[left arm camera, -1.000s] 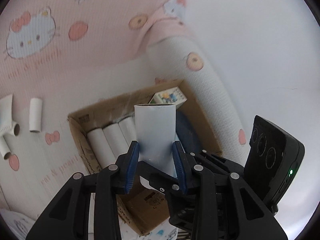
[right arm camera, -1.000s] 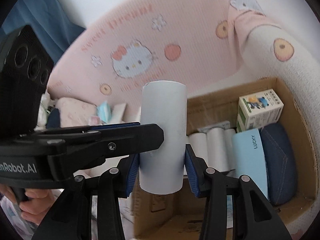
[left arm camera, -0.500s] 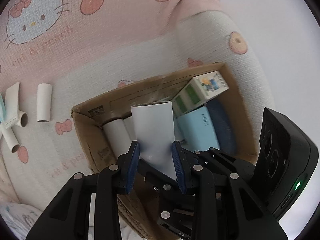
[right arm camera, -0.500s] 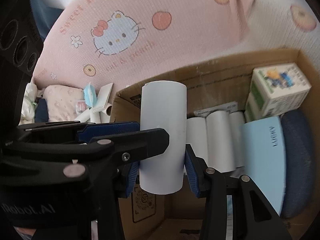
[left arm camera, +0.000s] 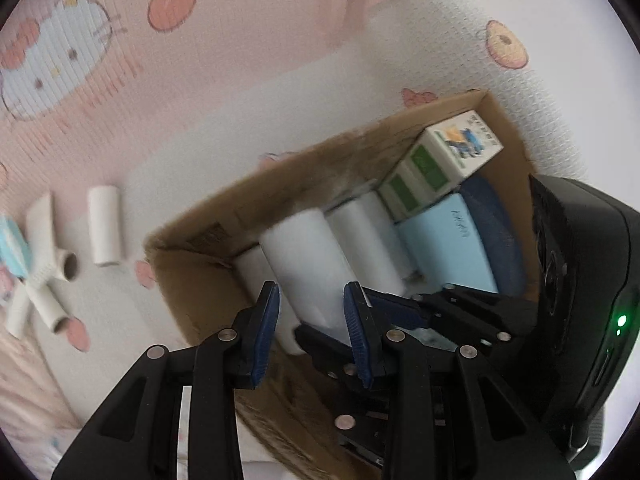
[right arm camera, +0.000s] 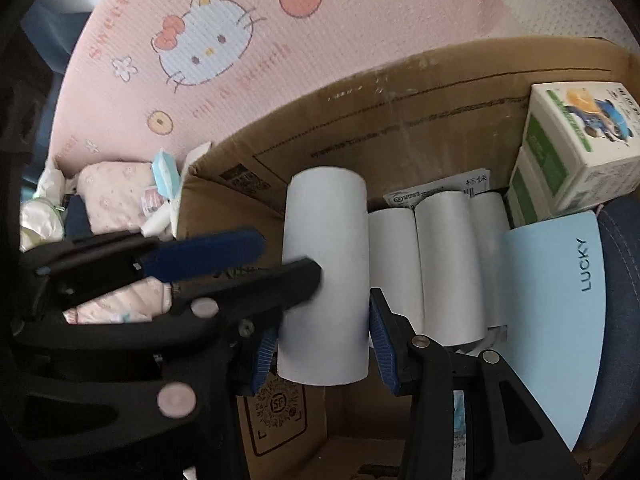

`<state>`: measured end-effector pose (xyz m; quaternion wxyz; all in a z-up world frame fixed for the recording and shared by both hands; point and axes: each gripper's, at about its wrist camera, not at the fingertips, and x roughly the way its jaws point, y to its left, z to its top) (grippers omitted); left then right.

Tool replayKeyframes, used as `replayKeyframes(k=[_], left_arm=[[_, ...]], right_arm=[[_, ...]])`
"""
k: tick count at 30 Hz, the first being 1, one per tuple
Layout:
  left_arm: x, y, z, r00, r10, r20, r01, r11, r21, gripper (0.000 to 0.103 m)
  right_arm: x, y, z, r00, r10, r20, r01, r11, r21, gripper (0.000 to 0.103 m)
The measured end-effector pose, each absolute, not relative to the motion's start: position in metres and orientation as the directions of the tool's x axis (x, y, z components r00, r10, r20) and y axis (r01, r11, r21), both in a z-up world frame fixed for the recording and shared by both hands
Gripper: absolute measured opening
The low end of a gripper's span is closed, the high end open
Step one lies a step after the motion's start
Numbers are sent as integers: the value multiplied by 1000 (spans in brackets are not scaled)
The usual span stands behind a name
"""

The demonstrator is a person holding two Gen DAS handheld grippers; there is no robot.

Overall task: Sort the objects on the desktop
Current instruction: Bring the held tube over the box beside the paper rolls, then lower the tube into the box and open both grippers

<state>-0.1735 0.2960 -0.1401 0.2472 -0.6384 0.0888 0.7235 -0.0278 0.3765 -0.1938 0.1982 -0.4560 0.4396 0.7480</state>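
Both grippers hold one white paper tube (left arm camera: 308,264) (right arm camera: 326,272) over the left part of an open cardboard box (left arm camera: 280,188) (right arm camera: 400,112). My left gripper (left arm camera: 313,300) is shut on it, blue pads at either side. My right gripper (right arm camera: 324,340) is shut on its lower half. In the right wrist view the left gripper (right arm camera: 288,262) reaches in from the left, one finger across the tube's front. Several white tubes (right arm camera: 440,264) (left arm camera: 360,240) lie side by side on the box floor, right of the held tube.
The box also holds a light blue case (right arm camera: 552,320), a dark blue case (right arm camera: 624,320) and a green-white carton (right arm camera: 576,152). Loose tubes (left arm camera: 104,232) lie on the pink cartoon mat (left arm camera: 200,80) left of the box. A heap of pink cloth (right arm camera: 112,196) sits beyond the box's left corner.
Both grippers have sunk toward the box with the tube and tipped further downward. The box and its contents now fill more of each view. Both grips are unchanged.
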Motion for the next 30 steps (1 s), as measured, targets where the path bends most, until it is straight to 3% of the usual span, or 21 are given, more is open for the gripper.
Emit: replayKeyframes(k=[14,19,23,30], left_arm=[[-194,282,-148,8,255,-967,-455,-860,-230,35],[-192,280,-144,-2,258,-966,-455,-860,-229,35],[-187,284,-138,-5,268,-964,-476,-848,-233,35],[-171,298,-133,-7,288,-958,-519,-820,-243,25]], right_arm=[[-36,383,-214,-442,-121,-889,-737,-516,437,41],[-29,383,-197,-443,-65,-894,-732,-550,402,56],[-16,383,-184,-461,-39,-887,-727,-556,402,56],[18,380,-170,-456,20,-890,-754,-539,374,56]])
